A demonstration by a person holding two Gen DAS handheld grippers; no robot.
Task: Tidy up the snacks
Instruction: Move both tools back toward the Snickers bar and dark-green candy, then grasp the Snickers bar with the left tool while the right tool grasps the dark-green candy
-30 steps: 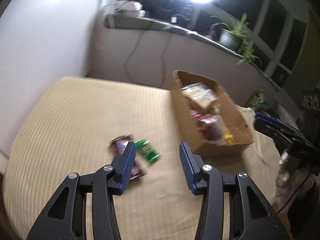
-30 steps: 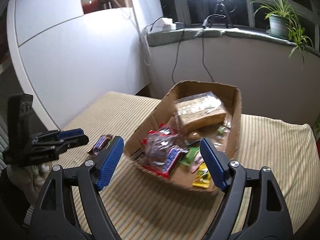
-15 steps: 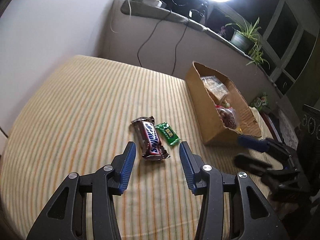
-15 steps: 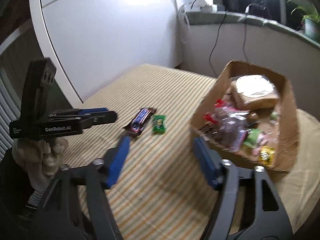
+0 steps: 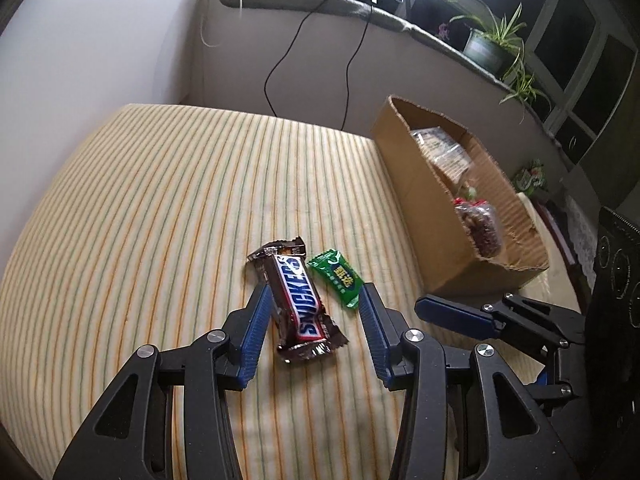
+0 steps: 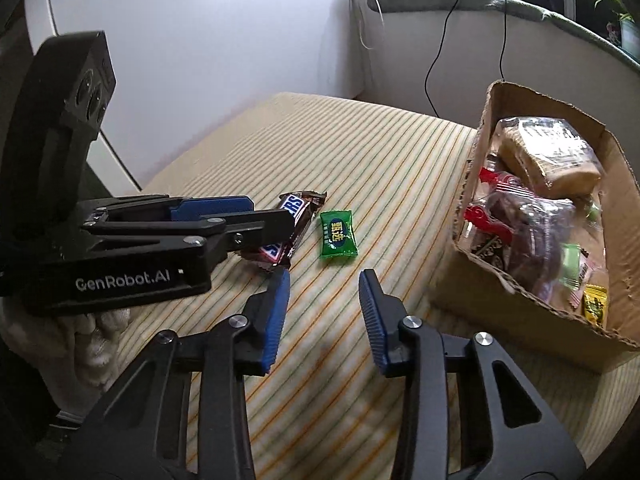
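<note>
The left gripper hangs low over the striped tablecloth with its jaws spread wide, straddling a Snickers bar that lies flat between the blue pads without touching them. Just beside the bar lies a small green candy packet. The right gripper is also spread and holds nothing, pointing toward that packet. Near the table's right edge stands an open cardboard box filled with bagged snacks.

Snickers bar lies left of candy.
</note>
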